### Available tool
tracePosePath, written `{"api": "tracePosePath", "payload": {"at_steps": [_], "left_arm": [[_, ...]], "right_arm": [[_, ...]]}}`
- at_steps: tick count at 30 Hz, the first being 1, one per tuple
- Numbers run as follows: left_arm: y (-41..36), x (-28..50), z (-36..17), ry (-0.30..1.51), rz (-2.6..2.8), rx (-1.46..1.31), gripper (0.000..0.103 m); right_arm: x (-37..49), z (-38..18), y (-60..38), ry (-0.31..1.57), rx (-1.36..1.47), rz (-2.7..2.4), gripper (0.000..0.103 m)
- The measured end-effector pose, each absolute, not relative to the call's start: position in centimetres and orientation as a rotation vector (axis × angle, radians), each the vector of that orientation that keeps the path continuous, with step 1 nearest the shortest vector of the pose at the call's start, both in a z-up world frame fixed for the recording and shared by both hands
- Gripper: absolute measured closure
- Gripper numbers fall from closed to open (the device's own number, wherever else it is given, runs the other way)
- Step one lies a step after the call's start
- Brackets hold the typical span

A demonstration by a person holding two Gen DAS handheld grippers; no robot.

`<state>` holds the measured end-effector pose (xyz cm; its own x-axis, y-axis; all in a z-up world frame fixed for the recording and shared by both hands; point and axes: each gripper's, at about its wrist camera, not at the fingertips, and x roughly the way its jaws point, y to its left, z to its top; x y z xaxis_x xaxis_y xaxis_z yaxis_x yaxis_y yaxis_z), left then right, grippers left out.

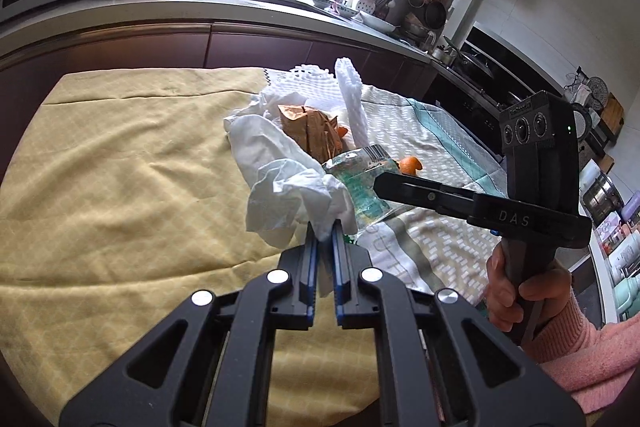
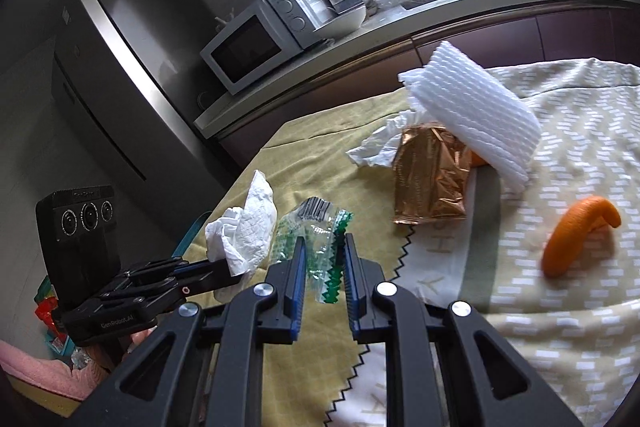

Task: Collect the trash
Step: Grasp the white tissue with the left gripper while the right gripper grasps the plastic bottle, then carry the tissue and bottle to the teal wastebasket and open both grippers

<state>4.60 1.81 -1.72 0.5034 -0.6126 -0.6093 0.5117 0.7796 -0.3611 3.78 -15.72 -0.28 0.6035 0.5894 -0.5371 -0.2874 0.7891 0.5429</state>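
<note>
The left gripper [image 1: 325, 227] has its jaws pinched onto a crumpled white tissue [image 1: 288, 195], which bunches up above the fingertips, lifted off the yellow cloth [image 1: 120, 167] that covers the tabletop. In the right wrist view that same tissue [image 2: 244, 231] sits at 9 o'clock from the right gripper [image 2: 323, 247], clamped at the tip of the left gripper [image 2: 224, 269].

The right gripper's jaws stand apart around a clear plastic wrapper with green zigzag edges [image 2: 320, 247]; the wrapper lies between the 2 fingers, and whether the pads press it cannot be told. In the left wrist view the wrapper [image 1: 360, 183] lies just beside the tissue at 3 o'clock, with the right gripper's finger [image 1: 420, 193] over it.

More trash lies farther out on the cloth. A copper foil packet [image 2: 430, 175] rests at 1 o'clock from the right gripper, with a second white tissue [image 2: 376, 147] touching its left edge and a white foam net sleeve [image 2: 472, 115] leaning over its top right. An orange peel [image 2: 576, 235] lies alone at 3 o'clock on the patterned white-and-green towel [image 2: 560, 327].
</note>
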Motion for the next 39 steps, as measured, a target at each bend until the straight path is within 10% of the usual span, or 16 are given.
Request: {"api": "tracePosePath", "payload": {"at_steps": [39], "left_arm": [[22.7, 0.4, -0.4, 0.726, -0.226, -0.296, 0.096]], "right_arm": [[11.9, 0.0, 4.8, 0.882, 0.279, 0.937, 0.087]]}}
